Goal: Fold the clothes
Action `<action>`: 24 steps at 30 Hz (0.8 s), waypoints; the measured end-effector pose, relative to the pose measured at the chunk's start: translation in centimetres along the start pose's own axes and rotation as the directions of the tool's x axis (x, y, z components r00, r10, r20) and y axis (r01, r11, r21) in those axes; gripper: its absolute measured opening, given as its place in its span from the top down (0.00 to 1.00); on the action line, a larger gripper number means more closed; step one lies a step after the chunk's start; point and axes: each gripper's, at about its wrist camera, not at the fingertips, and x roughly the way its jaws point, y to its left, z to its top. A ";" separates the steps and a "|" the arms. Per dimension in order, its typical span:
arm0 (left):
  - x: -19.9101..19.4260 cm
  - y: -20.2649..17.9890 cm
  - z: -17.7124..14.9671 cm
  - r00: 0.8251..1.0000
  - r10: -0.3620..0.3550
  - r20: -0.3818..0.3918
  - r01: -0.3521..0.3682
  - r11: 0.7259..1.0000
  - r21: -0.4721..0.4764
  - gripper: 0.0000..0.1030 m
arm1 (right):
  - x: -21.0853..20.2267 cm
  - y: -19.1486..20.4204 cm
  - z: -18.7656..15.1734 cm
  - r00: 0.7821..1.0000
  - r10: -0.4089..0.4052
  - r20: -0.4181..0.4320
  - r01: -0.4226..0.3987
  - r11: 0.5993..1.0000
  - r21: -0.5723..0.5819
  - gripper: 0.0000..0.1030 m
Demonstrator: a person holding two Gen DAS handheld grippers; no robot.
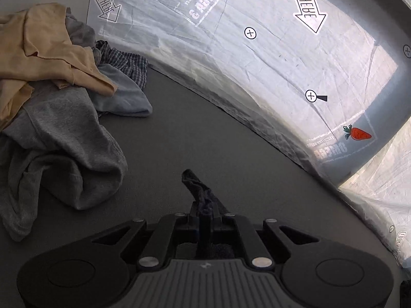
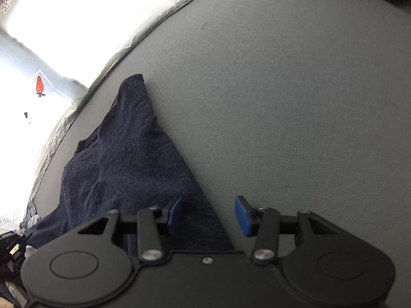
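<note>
My left gripper (image 1: 205, 211) is shut on a bunched corner of the dark navy garment (image 1: 196, 187), which sticks up and forward from between its jaws above the grey table (image 1: 205, 133). In the right wrist view the same navy garment (image 2: 123, 154) lies spread in a rough triangle on the table, its tip pointing away. My right gripper (image 2: 208, 213) stands open over the garment's right edge. Its left blue pad (image 2: 174, 214) is above the cloth, its right pad (image 2: 244, 215) above bare table. Nothing is pinched between them.
A heap of clothes lies at the left: a tan shirt (image 1: 46, 51), a grey sweatshirt (image 1: 64, 159), a light blue piece (image 1: 123, 95) and a checked one (image 1: 128, 61). Crinkled clear plastic sheeting (image 1: 257, 64) with printed arrows and a carrot sticker (image 1: 359, 134) borders the table's far edge.
</note>
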 end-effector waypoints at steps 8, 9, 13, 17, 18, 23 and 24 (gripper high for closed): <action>-0.9 -7.0 -5.9 0.958 -0.221 -0.184 0.256 0.947 0.192 0.91 | 0.2 0.6 0.7 0.997 0.073 0.011 -0.073 0.997 0.027 0.54; -0.3 -7.5 -6.8 0.947 -0.228 -0.228 0.274 0.942 0.195 0.85 | 0.3 1.0 0.8 0.997 0.083 0.008 -0.083 0.996 0.016 0.54; 1.8 -8.0 -9.0 0.901 -0.199 -0.384 0.283 0.943 0.175 0.65 | 0.4 2.5 1.4 0.992 0.126 -0.001 -0.126 0.992 -0.019 0.54; 1.2 -6.5 -8.6 0.903 -0.203 -0.378 0.255 0.963 0.091 0.46 | 0.3 3.8 2.0 0.979 0.205 -0.011 -0.205 0.978 -0.020 0.54; 1.0 -6.2 -8.3 0.908 -0.178 -0.379 0.225 0.971 0.084 0.45 | 0.5 4.1 2.2 0.972 0.234 -0.020 -0.234 0.972 -0.009 0.55; 0.2 -4.8 -7.1 0.912 -0.073 -0.403 0.106 0.993 0.060 0.45 | 3.0 7.0 2.4 0.915 0.389 -0.107 -0.386 0.921 0.051 0.67; 0.1 -4.6 -6.9 0.911 -0.081 -0.404 0.109 0.993 0.047 0.43 | 3.7 7.9 2.2 0.902 0.411 -0.131 -0.408 0.912 0.049 0.70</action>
